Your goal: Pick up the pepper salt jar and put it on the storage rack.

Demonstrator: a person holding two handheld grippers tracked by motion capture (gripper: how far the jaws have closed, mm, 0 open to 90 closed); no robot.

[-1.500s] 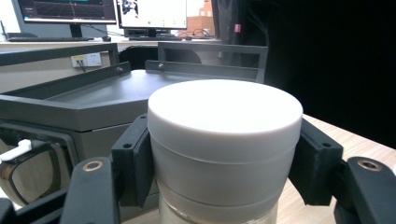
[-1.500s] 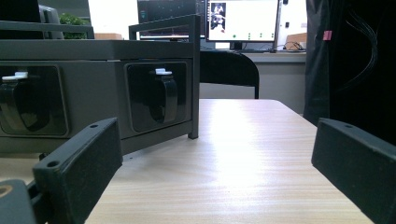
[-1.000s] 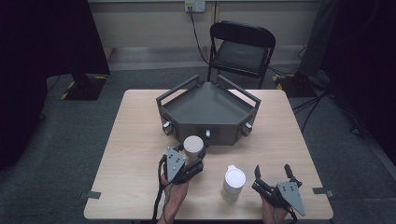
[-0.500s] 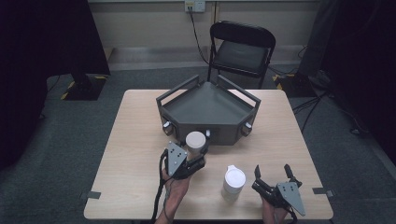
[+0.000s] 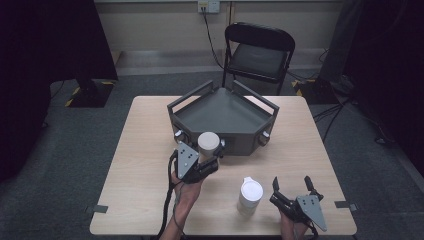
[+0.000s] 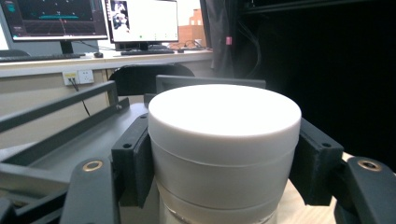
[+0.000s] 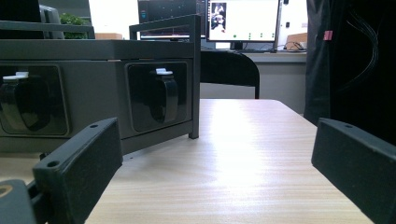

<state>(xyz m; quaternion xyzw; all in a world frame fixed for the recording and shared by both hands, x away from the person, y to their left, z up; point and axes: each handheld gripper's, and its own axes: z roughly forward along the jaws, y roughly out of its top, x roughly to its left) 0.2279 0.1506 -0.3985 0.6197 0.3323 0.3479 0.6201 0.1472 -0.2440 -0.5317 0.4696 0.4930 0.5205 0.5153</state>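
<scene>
Jar (image 5: 208,144) sits clamped in the left gripper (image 5: 200,162), lifted off the table (image 5: 145,200) just before the tray (image 5: 225,117); placing it remains. Second jar (image 5: 249,194) waits beside the wide-open, empty right gripper (image 5: 292,189).

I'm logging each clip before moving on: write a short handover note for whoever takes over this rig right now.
Left gripper: shut on a white-lidded jar, pads clamped at the sides just under its lid, held in front of the dark grey tray's near wall.
Right gripper: open, holding nothing, low at the near right of the wooden table.
Second white-lidded jar: upright on the table between the two grippers, untouched.
Done: first jar gripped.
Left, likely: put the held jar where it belongs, probably in the tray, then deal with the second jar.
</scene>
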